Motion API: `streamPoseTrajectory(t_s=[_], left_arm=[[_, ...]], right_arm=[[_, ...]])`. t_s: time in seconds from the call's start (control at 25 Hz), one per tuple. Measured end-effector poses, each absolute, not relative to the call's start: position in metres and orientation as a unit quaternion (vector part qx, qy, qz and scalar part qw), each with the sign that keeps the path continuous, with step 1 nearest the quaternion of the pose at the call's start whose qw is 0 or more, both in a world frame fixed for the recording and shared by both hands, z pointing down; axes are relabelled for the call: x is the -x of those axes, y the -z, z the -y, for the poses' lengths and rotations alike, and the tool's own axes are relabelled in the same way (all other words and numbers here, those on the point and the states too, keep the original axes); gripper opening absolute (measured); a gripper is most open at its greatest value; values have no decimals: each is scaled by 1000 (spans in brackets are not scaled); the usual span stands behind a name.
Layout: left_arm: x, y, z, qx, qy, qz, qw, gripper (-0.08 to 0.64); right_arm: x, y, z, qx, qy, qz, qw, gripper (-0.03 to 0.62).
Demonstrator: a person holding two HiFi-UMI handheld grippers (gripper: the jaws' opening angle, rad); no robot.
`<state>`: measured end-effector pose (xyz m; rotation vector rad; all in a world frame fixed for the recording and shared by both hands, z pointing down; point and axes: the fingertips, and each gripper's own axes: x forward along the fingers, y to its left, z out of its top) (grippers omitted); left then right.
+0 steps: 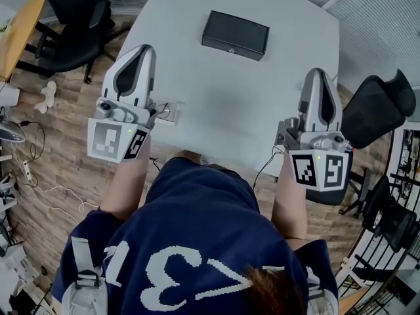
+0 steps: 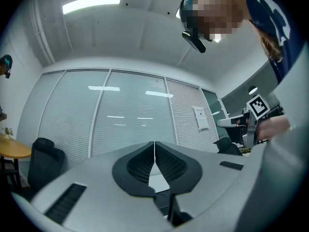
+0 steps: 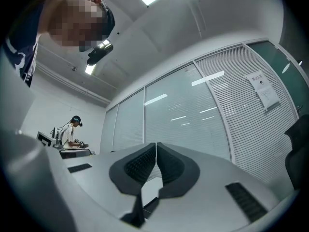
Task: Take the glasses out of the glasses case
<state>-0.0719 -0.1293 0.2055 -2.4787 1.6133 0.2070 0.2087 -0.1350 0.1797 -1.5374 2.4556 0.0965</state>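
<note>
Closest to me in the head view is the operator's navy shirt (image 1: 177,241) with white numerals, a bare forearm reaching out on either side. Each arm ends in a gripper held over the near edge of the pale desk (image 1: 223,104).

The left hand-held gripper (image 1: 145,50) sits at the desk's left edge. In its own view (image 2: 154,145) the two ribbed black pads meet at the tips with nothing between them, and it points up at a glass wall with blinds (image 2: 120,115).

The right hand-held gripper (image 1: 317,72) is at the desk's right edge. Its own view (image 3: 156,145) shows the same thing: jaws pressed together, gripping nothing, aimed up at the glazing (image 3: 193,115).

Further out, the glasses case (image 1: 235,35) lies flat on the far part of the desk, dark and with its lid down. It is well apart from both grippers and roughly between their lines.

Beyond the desk stand a black office chair (image 1: 72,8) on the wooden floor (image 1: 59,169) at left and another chair (image 1: 374,110) at right.
</note>
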Motion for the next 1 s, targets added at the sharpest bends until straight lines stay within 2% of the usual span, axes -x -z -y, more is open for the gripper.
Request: streamPoseTrajectory(t_s=[0.4,0.68,0.8,1.0], left_arm=[[102,-205,131,815,-46,-571,87,20],[165,-215,115,772,-33,-630,75,20],[186,-232,104,756,-27,-651,63,20],[218,-263,84,735,-21,-677,36,20]], right_arm=[[-155,-177,156,469,-9,-878,96,28],[-59,-183,167,363,1,-929,76,29],[-14,-204,159,304,1,-952,45,29],[73,-269,129,177,21,-983,-52,29]])
